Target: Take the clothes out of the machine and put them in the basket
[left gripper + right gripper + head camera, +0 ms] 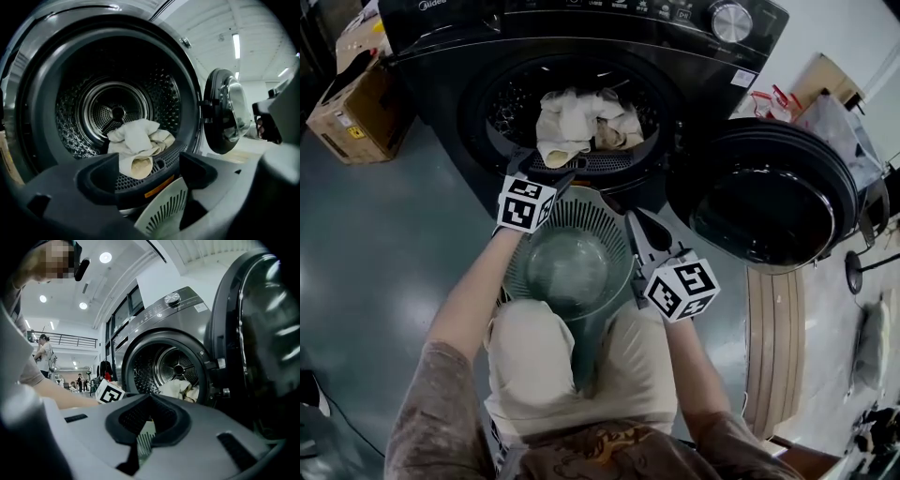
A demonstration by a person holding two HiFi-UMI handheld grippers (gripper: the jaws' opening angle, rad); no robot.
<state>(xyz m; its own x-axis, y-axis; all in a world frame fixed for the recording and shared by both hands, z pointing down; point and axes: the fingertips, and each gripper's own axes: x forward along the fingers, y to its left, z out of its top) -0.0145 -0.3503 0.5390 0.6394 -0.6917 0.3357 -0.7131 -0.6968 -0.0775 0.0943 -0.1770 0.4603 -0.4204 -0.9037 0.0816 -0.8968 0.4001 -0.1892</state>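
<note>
Clothes [581,127], a crumpled cream bundle, lie at the drum's front lip, upper middle of the head view. The black machine [450,56] reads "Midea" at top left. Below it, the pale slatted basket [600,211] shows a bare bottom.

In the left gripper view, the left gripper [150,168] has its jaws apart and empty, low in frame before the clothes. An orange label [159,186] is unreadable.

In the right gripper view, the right gripper [149,399] has its jaws together, gripping nothing.
</note>
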